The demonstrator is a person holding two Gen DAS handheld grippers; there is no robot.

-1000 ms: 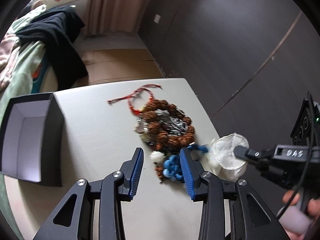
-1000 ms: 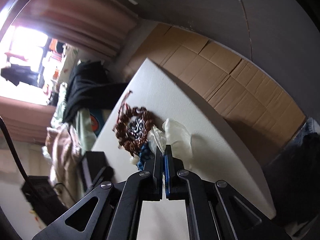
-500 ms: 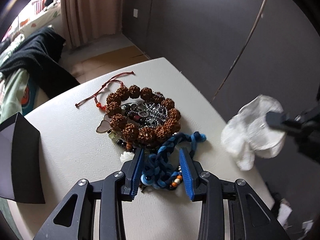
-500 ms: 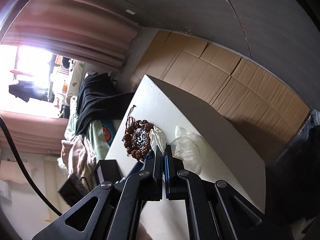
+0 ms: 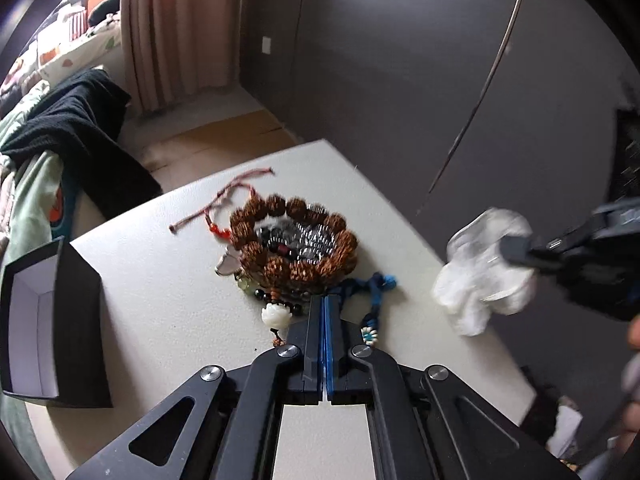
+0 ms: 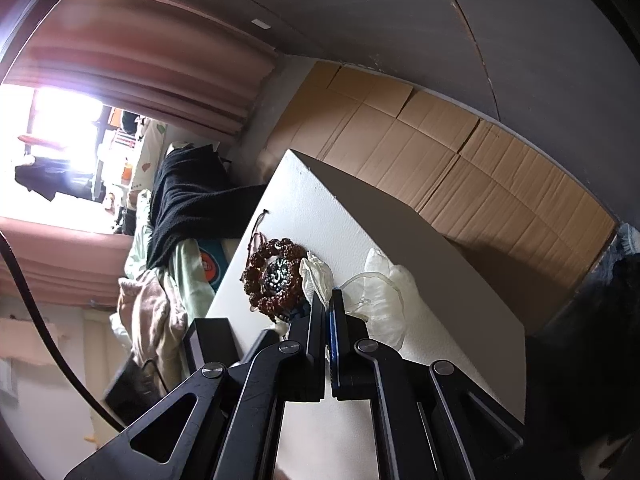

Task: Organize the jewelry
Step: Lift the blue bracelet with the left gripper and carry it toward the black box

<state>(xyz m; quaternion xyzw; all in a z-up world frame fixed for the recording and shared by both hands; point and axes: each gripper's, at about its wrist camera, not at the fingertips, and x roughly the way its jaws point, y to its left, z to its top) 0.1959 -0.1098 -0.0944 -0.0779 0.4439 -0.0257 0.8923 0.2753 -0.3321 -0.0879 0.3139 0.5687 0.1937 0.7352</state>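
Observation:
A heap of jewelry lies on the white table (image 5: 168, 288): a brown bead bracelet (image 5: 294, 242) around dark and silver beads, a red cord (image 5: 224, 204), a white flower bead (image 5: 276, 314) and a blue braided cord (image 5: 374, 286). My left gripper (image 5: 324, 300) is shut on the blue braided cord at the heap's near edge. My right gripper (image 6: 330, 294) is shut on a clear plastic bag (image 6: 378, 292) and holds it above the table's right edge; the bag also shows in the left wrist view (image 5: 484, 268). The heap shows in the right wrist view (image 6: 274, 278).
An open black box with a white inside (image 5: 44, 320) stands at the table's left edge. Black cloth (image 5: 76, 132) and bedding lie beyond the table's far left. Cardboard (image 6: 440, 160) covers the floor past the far edge. A dark wall (image 5: 400, 60) runs along the right.
My left gripper has moved forward over the blue cord and closed on it. My right gripper has lifted the plastic bag off the table to the right.

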